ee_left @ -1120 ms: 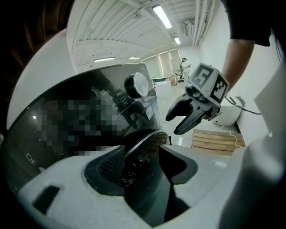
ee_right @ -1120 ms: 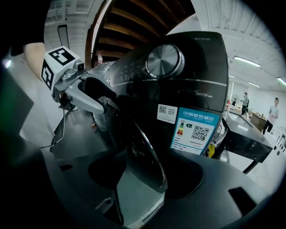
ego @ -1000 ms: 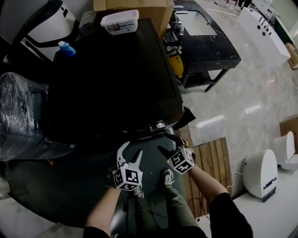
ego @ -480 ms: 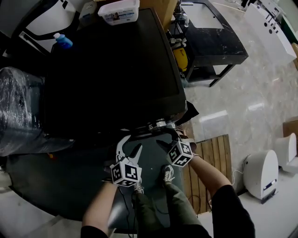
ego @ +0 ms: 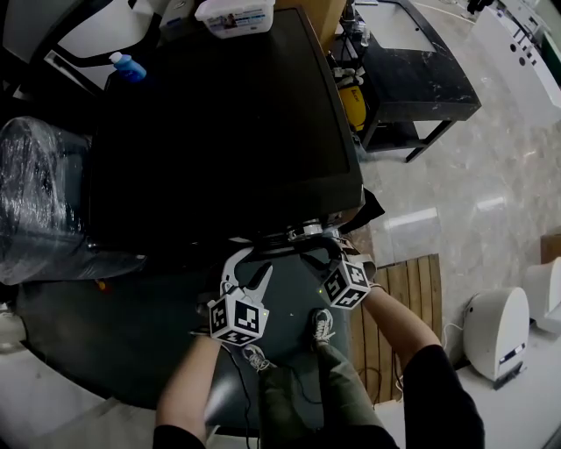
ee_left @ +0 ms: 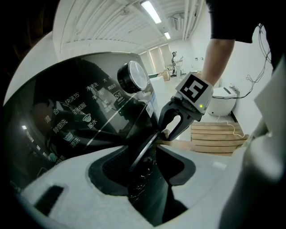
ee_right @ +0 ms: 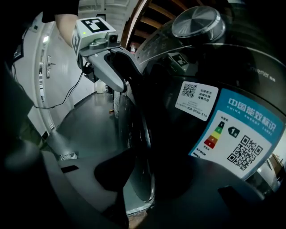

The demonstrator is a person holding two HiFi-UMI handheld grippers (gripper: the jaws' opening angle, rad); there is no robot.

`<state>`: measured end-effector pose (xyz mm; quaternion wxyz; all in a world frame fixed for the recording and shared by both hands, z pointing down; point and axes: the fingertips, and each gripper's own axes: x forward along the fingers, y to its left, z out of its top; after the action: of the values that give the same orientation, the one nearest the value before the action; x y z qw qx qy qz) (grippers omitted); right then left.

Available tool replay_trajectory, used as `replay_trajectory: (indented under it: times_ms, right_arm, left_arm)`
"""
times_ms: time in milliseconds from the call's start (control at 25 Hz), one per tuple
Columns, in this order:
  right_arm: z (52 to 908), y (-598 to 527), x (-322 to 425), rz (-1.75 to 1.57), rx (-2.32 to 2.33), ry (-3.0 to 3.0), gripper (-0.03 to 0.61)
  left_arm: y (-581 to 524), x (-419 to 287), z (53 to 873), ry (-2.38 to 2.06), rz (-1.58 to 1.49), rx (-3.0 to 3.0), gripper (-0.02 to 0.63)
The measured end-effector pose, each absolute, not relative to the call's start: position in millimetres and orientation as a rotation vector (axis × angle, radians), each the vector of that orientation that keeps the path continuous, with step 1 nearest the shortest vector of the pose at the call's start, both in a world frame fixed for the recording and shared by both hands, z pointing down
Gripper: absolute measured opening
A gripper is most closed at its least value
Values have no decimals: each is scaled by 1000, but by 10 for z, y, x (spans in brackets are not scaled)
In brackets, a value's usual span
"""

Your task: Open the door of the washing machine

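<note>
The black washing machine (ego: 219,131) fills the head view, its front facing the person. My left gripper (ego: 250,263) and right gripper (ego: 317,256) meet at the door's rim (ego: 282,245), under the silver knob (ego: 302,231). In the left gripper view the thin dark door rim (ee_left: 144,150) runs between my left gripper's (ee_left: 143,167) white jaws; they are closing, with a gap still showing. My right gripper (ee_left: 173,121) clasps the same rim further along. In the right gripper view the door rim (ee_right: 144,134) fills my right gripper's (ee_right: 143,172) closing jaws, which touch it.
A white lidded box (ego: 232,17) sits on the machine's top, a blue bottle (ego: 127,67) behind it. A plastic-wrapped bulk (ego: 39,202) stands at left, a black table (ego: 421,83) at right. Wooden slats (ego: 399,302) and a white device (ego: 495,331) lie beside the person's shoes (ego: 323,326).
The right gripper has rolled and sunk a little onto the door's rim. Both pairs of jaws have narrowed, the right more. The left hand has stayed put.
</note>
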<state>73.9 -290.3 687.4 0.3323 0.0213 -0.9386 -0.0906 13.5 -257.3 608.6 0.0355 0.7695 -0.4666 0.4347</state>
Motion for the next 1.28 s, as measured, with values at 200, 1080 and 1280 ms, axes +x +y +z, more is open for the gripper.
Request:
replay_trajectory:
  times_ms: [200, 1080, 1280]
  right_arm:
    - [6916, -2902, 716, -290, 49, -2416, 140]
    - [6910, -2871, 750, -201, 160, -2406, 137]
    - [6903, -2867, 749, -186, 184, -2399, 137]
  left_arm:
    - [-2601, 107, 6089, -1447, 1356, 2355, 164]
    - [-2550, 125, 6100, -1419, 1355, 2348, 150]
    - [-2543, 124, 6085, -1400, 1313, 2336, 146]
